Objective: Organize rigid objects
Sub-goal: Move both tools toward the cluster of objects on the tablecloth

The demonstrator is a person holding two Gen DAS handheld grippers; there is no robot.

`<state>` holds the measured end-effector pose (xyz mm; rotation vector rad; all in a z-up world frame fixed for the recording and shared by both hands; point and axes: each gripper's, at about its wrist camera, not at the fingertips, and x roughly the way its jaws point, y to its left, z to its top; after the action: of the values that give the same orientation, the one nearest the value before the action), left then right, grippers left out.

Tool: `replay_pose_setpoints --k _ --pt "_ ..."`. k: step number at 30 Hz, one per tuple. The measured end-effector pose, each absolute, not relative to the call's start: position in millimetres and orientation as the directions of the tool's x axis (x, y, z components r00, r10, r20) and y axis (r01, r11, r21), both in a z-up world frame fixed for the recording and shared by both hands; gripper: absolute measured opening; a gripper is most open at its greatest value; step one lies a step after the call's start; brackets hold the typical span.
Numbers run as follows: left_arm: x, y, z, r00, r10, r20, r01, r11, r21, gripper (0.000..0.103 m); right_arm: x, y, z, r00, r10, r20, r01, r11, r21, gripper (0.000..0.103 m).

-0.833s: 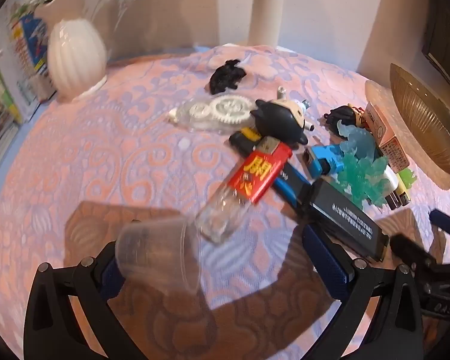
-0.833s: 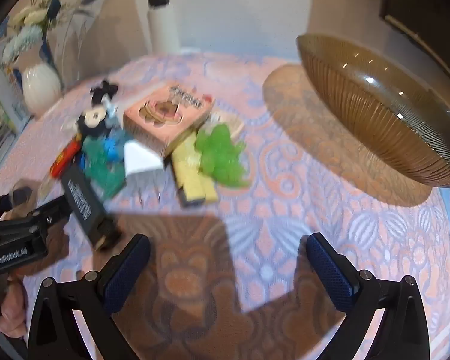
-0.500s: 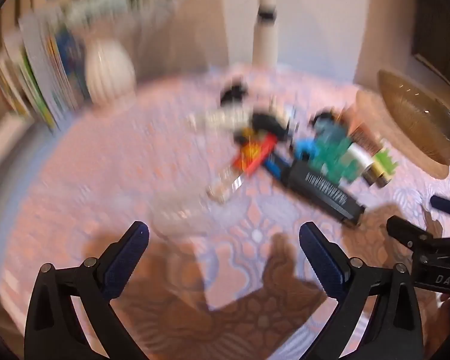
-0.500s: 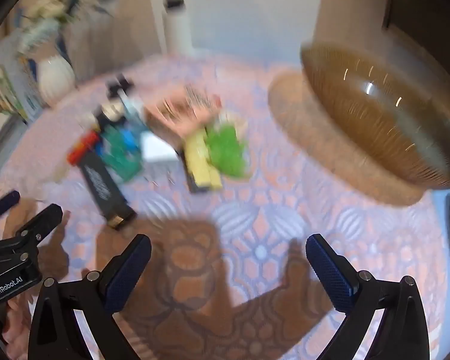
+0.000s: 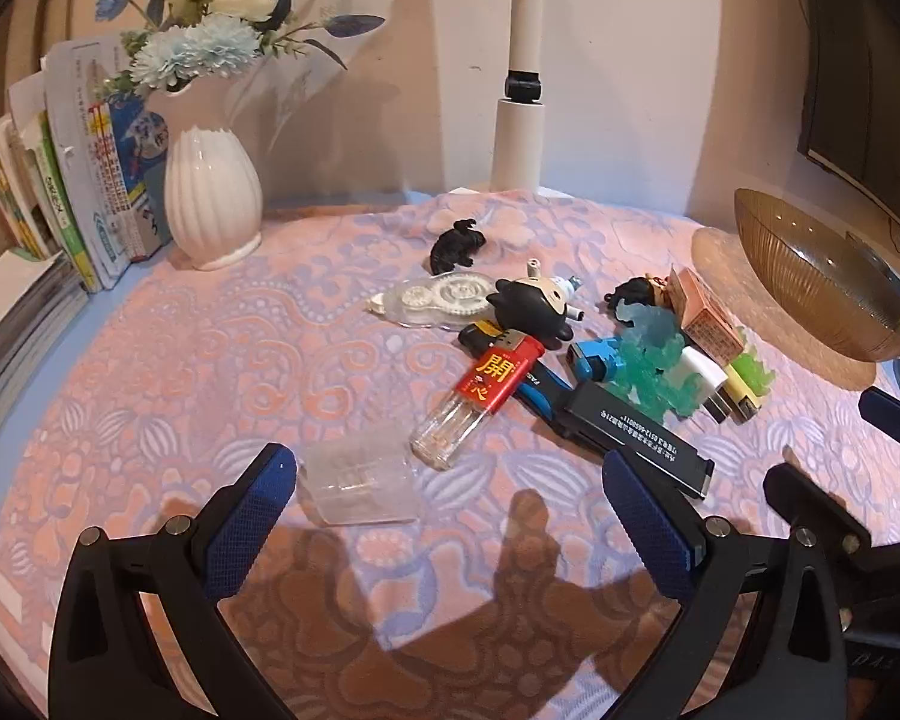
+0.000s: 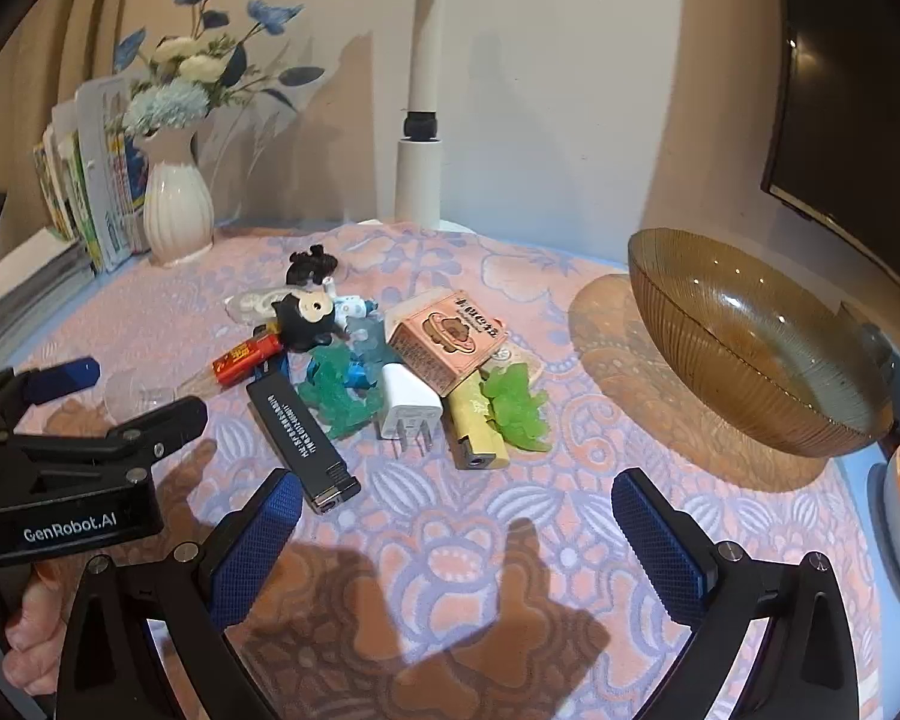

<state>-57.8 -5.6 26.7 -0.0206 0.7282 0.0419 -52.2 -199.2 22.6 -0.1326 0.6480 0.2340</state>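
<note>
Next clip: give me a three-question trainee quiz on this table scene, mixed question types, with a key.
1. True or false: the clear plastic cup stands upright.
2. Multiple choice: the white plug adapter lies (A) inside the amber glass bowl, (B) on the patterned cloth among the small items, (C) beside the white vase.
3. Fill in: the jaws of the left gripper and the right gripper are both ____.

Key: 1 false, it lies on its side; 2 B; 3 open, nothing between them.
</note>
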Motion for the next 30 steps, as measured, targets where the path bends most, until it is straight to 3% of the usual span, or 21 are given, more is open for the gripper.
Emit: replay_pose_setpoints --k 30 --pt "-54.6 -2.5 28.9 0.74 0.03 -0.672 -0.058 0.998 -0.018 0.102 -53.8 -195.8 20.6 0.773 0.159 -0.614 -0.27 0.959 -0.092 0.103"
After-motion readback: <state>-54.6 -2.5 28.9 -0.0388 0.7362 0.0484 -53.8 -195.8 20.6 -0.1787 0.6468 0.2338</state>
